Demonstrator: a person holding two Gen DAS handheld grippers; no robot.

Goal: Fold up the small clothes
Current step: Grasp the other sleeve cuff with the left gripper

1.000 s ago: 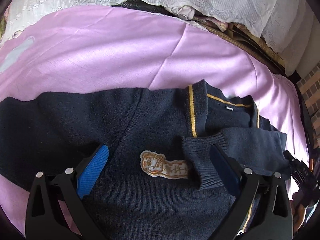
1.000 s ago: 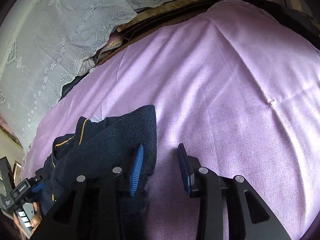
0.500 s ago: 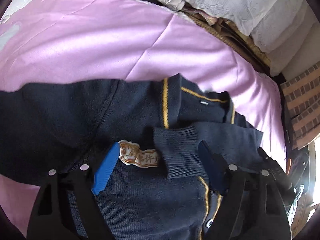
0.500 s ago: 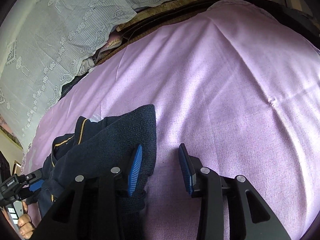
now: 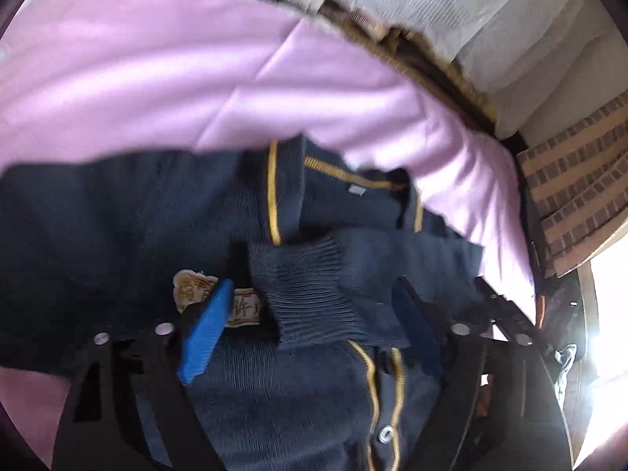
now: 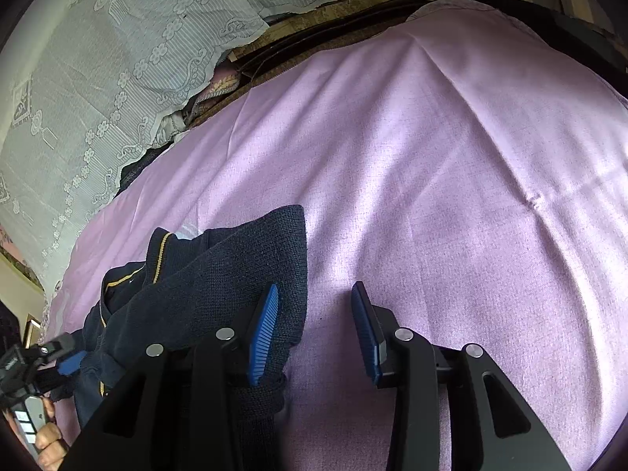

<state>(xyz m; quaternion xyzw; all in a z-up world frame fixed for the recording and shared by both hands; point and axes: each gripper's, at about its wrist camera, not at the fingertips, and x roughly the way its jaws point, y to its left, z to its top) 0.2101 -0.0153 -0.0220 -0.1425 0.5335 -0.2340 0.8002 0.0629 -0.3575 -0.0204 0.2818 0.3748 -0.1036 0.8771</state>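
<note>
Your left gripper point(image 5: 310, 333) hangs over the navy cardigan point(image 5: 117, 235), which fills the lower half of the left view on the pink sheet point(image 5: 157, 78). Its fingers stand wide, with the ribbed cuff point(image 5: 306, 294) of a folded-in sleeve between them; you cannot tell whether the pads press on the knit. The badge point(image 5: 196, 294) shows beside the left pad. Your right gripper point(image 6: 314, 333) sits at bottom centre of its view, fingers narrow and parted with bare sheet between them; the cardigan's folded edge point(image 6: 235, 274) lies behind the left pad.
</note>
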